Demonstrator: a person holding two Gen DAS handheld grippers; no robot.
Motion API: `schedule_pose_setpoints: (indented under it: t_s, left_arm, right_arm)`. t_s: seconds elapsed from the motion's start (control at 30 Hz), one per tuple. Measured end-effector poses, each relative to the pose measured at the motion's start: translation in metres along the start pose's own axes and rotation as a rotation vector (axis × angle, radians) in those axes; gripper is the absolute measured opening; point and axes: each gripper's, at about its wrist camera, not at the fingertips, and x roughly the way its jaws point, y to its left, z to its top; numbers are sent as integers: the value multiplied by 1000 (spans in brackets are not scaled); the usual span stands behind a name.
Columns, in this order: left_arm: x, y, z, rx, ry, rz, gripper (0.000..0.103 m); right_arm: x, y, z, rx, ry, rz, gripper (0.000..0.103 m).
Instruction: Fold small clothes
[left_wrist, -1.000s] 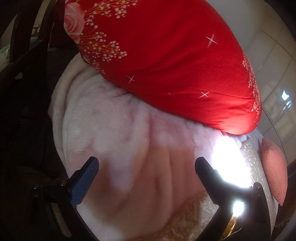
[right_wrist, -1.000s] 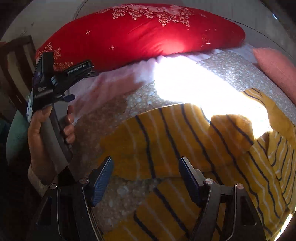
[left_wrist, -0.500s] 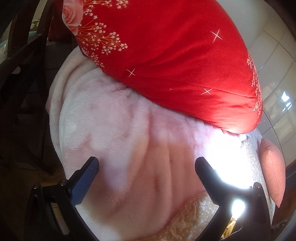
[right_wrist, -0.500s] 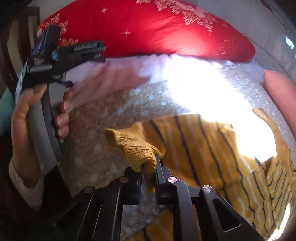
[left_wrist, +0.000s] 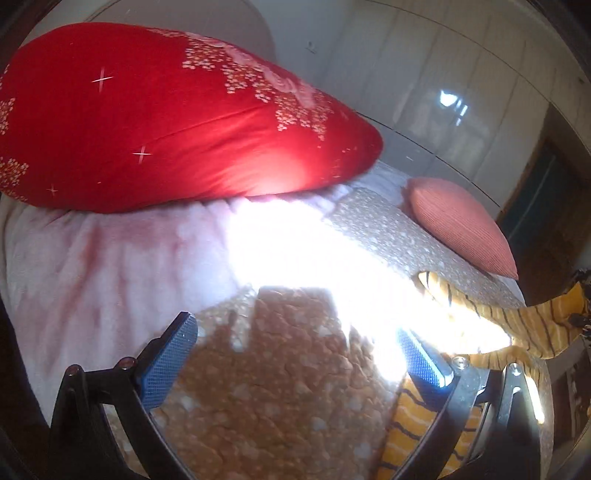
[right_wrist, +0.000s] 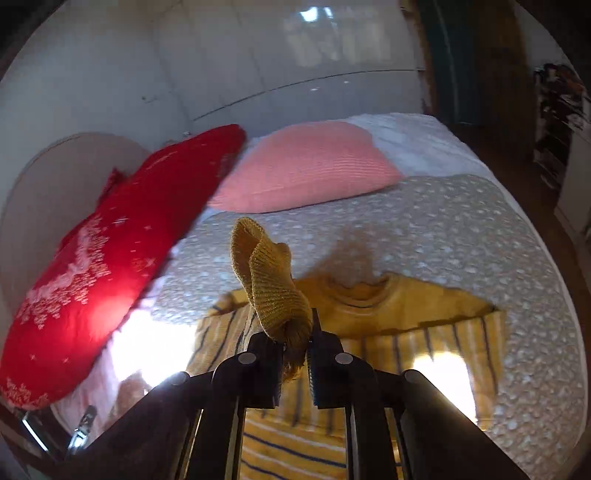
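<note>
Sweater (right_wrist: 391, 325), yellow knit with dark stripes, lies spread on the bed's speckled cover (right_wrist: 461, 229), its neckline toward the pillows. One ribbed cuff (right_wrist: 273, 280) is lifted off the body of the garment and stands up from the right gripper (right_wrist: 295, 354), whose jaws are clenched on the knit. In the left wrist view a striped part of the sweater (left_wrist: 517, 321) trails across the cover at the right edge, and another part shows under the right-hand finger. The left gripper (left_wrist: 295, 354) has its jaws spread wide, blue pads (left_wrist: 166, 365) apart over bare cover, grasping nothing. Beyond lie a pink pillow (right_wrist: 306, 166), a red flowered pillow (left_wrist: 166, 122) and a pale fleece blanket (left_wrist: 92, 266) under the red one.
</note>
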Motion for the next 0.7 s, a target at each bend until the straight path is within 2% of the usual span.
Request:
schedule_pose_setpoints:
  t_s: [0.07, 0.17, 0.23, 0.3, 0.37, 0.53, 0.63, 0.67, 0.7]
  left_arm:
    - [2, -12, -4, 26, 22, -43, 103]
    - [10, -22, -12, 24, 90, -128, 103]
    - [18, -24, -17, 5, 148, -186, 103]
    - [27, -25, -23, -17, 200, -230, 103]
    - [34, -28, -27, -24, 242, -242, 103]
    - [45, -39, -39, 16, 298, -222, 103]
    - [50, -44, -51, 28, 342, -238, 101]
    - [52, -46, -55, 31, 357, -235, 96]
    - [53, -49, -59, 41, 369, -223, 93]
  right_arm:
    - [16, -44, -5, 48, 28, -88, 12]
    - [46, -89, -23, 77, 104, -229, 18]
    - [51, -108, -40, 80, 123, -268, 31]
    - [46, -116, -55, 60, 111, -248, 51]
    - [33, -120, -73, 25, 95, -229, 55]
    - [-16, -128, -128, -12, 87, -138, 57]
    - [-44, -144, -168, 62, 101, -70, 73]
    - [-54, -151, -182, 94, 107, -40, 78]
    - [-62, -156, -196, 122, 116, -6, 79]
